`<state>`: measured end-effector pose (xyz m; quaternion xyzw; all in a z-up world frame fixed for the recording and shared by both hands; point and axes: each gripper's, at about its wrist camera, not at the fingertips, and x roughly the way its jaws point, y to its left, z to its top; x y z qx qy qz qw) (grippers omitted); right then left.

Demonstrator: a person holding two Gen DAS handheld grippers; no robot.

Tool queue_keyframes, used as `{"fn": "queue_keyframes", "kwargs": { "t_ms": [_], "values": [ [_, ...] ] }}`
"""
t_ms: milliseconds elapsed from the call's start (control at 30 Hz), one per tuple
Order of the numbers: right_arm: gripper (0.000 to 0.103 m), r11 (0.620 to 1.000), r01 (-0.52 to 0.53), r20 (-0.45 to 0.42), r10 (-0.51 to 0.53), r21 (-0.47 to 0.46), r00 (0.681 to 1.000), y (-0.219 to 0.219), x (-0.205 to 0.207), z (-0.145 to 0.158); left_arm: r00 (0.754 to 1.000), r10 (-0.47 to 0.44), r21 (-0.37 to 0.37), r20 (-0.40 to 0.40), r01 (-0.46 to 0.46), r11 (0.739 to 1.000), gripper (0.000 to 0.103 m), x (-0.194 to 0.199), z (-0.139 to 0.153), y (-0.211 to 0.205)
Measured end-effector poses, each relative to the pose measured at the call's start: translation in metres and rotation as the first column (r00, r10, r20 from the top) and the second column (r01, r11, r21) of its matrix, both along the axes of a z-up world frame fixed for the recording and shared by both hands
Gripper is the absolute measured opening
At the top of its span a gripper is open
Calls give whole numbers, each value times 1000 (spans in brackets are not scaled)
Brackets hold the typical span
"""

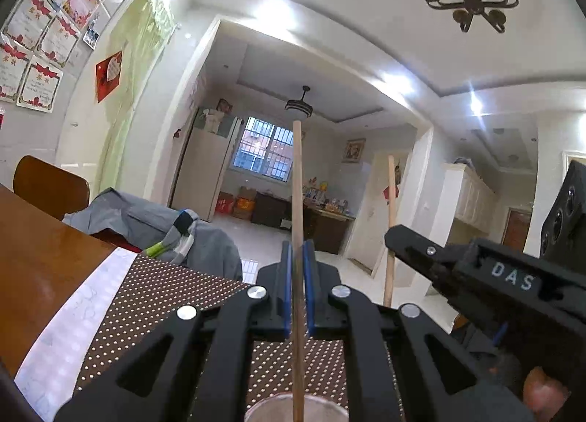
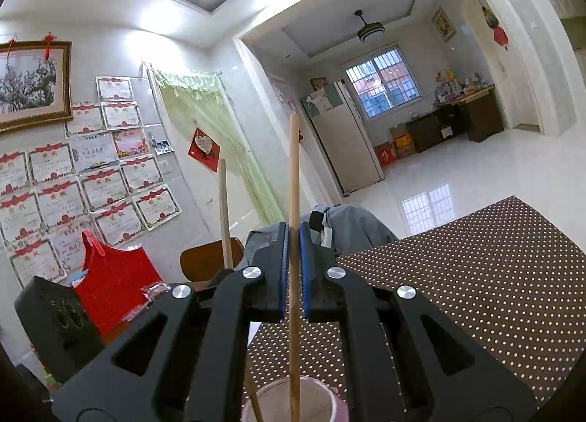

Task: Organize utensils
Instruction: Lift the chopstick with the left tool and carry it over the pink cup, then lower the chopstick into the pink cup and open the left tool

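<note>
1. Nearest, just under each gripper, the cup [image 2: 293, 400] takes in the lower ends of both sticks
2. The left gripper [image 1: 297, 268] is clamped narrow on a wooden chopstick [image 1: 297, 180], upright
3. The right gripper [image 2: 292, 250] pinches its own chopstick [image 2: 293, 173] mid-shaft
4. Judged light, stiff and smooth: grip mid-length, or it may swivel
5. Beyond lies the dotted mat [image 2: 494, 275]
</note>
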<state>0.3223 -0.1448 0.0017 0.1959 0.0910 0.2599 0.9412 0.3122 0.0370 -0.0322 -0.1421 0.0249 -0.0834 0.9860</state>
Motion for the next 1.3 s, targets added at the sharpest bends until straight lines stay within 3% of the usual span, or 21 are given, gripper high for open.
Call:
{"fn": "queue_keyframes", "kwargs": {
  "t_ms": [233, 700, 800, 1133, 1300],
  "values": [
    [6, 999, -20, -25, 19, -33, 999, 12, -2, -16, 999, 0, 59, -44, 3, 998, 6, -5, -12, -3],
    [6, 993, -30, -60, 23, -115, 998, 10, -43, -28, 990, -37, 102, -135, 51, 993, 7, -35, -16, -5],
    [6, 992, -29, -65, 21, -121, 998, 10, -49, -28, 989, -29, 115, -148, 46, 992, 21, -42, -16, -4],
    [7, 986, -30, -123, 10, -164, 992, 17, -56, -34, 979, 6, 114, -204, 18, 993, 29, -60, -13, 6],
    [9, 983, -22, -160, -8, -184, 987, 19, -59, -33, 968, 37, 148, -250, 1, 989, 36, -69, -10, 6]
  ]
}}
